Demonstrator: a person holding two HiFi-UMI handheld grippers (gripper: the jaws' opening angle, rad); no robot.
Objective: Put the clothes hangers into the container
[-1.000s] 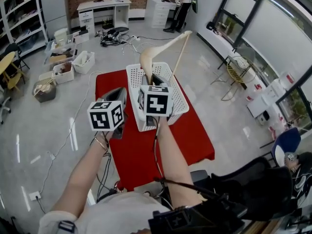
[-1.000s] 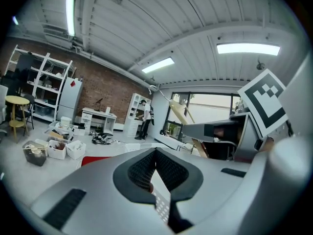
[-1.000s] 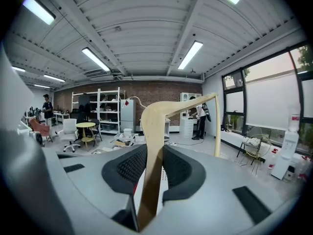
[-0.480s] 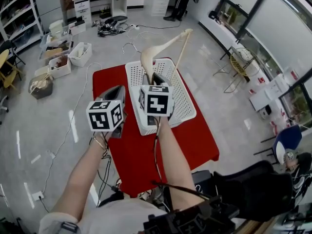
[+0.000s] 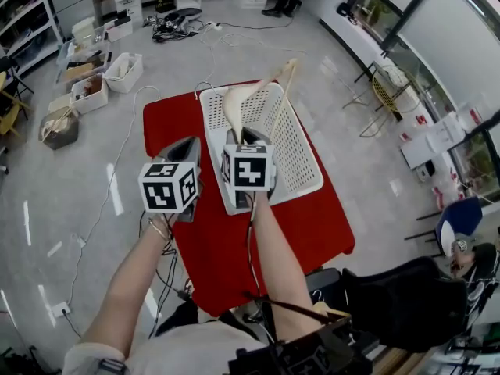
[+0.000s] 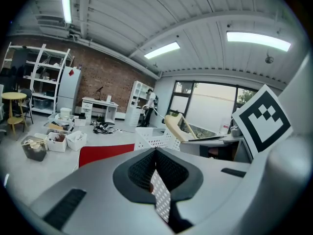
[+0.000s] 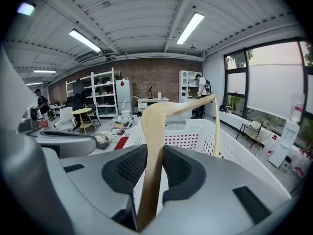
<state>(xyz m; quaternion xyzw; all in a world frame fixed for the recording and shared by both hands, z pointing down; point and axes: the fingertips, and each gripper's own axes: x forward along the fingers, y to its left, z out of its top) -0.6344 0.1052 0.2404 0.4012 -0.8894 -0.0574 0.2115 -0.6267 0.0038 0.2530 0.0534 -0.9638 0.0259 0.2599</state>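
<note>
Head view | right hand-held gripper (image 5: pixel 247 136) clamps hanger (image 5: pixel 237 105) over basket (image 5: pixel 311 170) | left hand-held gripper (image 5: pixel 187 145) closed

Ceiling strip lamps (image 7: pixel 194 23) and windows (image 7: pixel 274 77) light the room brightly; glare streaks the glossy floor (image 5: pixel 78 170); gripper views bulge and darken at corners.

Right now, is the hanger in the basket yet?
Not yet. Nothing seems to lie in the white basket. The right gripper is clamped on a wooden hanger, tilted above the basket; the left gripper is empty. Left to do: lower it in and let go.
</note>
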